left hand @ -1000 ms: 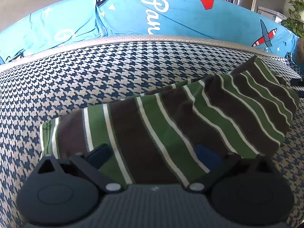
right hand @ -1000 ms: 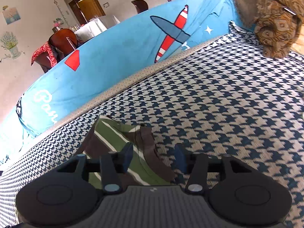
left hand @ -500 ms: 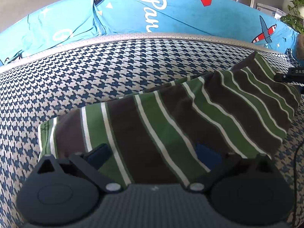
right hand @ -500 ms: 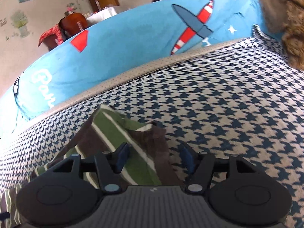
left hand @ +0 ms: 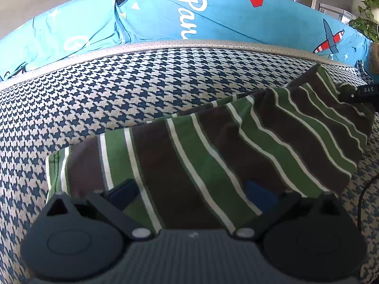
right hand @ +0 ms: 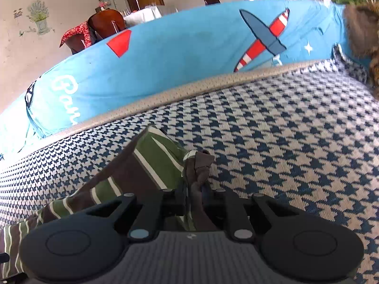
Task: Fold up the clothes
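Observation:
A garment striped green, brown and white lies stretched across the houndstooth sofa seat. My left gripper is open, its fingers spread wide over the near edge of the cloth, which lies flat between them. In the right wrist view the garment's far corner bunches up between the jaws of my right gripper, which are closing and pinch the fabric. That gripper's dark tip shows at the right end of the garment in the left wrist view.
A bright blue cushion with a plane print runs along the sofa back. A brown patterned cloth sits at the far right. Behind the sofa stand a wooden chair and a table. A black cable hangs at right.
My right gripper went from open around the garment's corner to pinched on it and came closer to the cloth. The left gripper stayed still and open.

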